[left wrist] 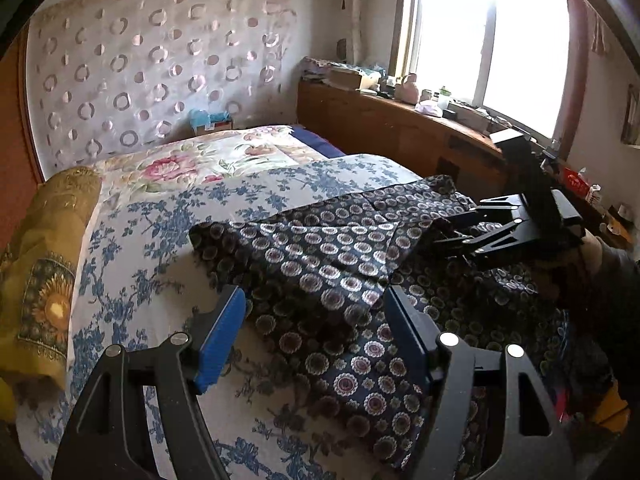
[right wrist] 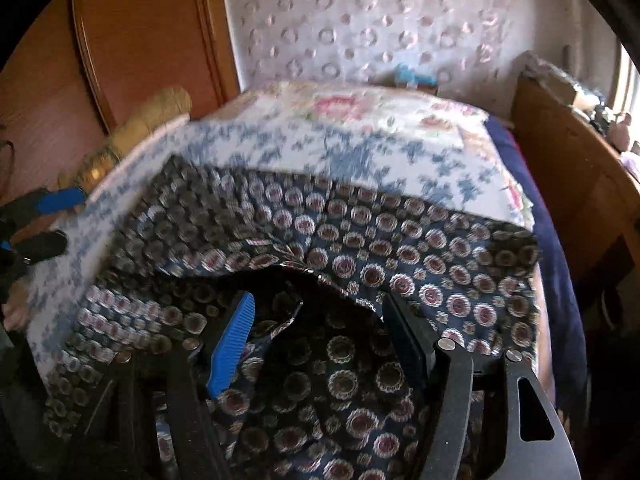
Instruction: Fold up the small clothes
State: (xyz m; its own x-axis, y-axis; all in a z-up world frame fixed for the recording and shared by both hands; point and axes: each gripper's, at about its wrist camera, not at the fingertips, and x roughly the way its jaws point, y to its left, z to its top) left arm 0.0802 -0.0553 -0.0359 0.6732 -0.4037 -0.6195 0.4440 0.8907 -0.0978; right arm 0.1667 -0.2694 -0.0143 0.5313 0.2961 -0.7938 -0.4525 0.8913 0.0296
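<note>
Dark garment (left wrist: 332, 256) w/ round floral medallion print lies on the bed (left wrist: 160, 216), over a blue-and-white floral quilt (left wrist: 132, 248), near the bed's front edge. It's partly folded: one flap is turned over the top, its point aimed toward the left wrist cam, fold edge running diagonally. Long axis runs roughly left-right across the bed in the left wrist view, far end toward the wooden cabinet (left wrist: 400, 128) under the window (left wrist: 488, 40). Left hand-held gripper (left wrist: 316, 320) hangs over the garment's near-left part, jaws wide apart, blue pads (left wrist: 222, 340) either side of the cloth but not pinching; holds nothing. Right hand-held gripper (right wrist: 320, 340) is over the garment's other end, jaws also well apart, a rumpled hem edge between them, pads not pressing as far as seen. Right view is motion-blurred. Yellow sunflower pillow (left wrist: 44, 280) sits at the bed's left side.
</note>
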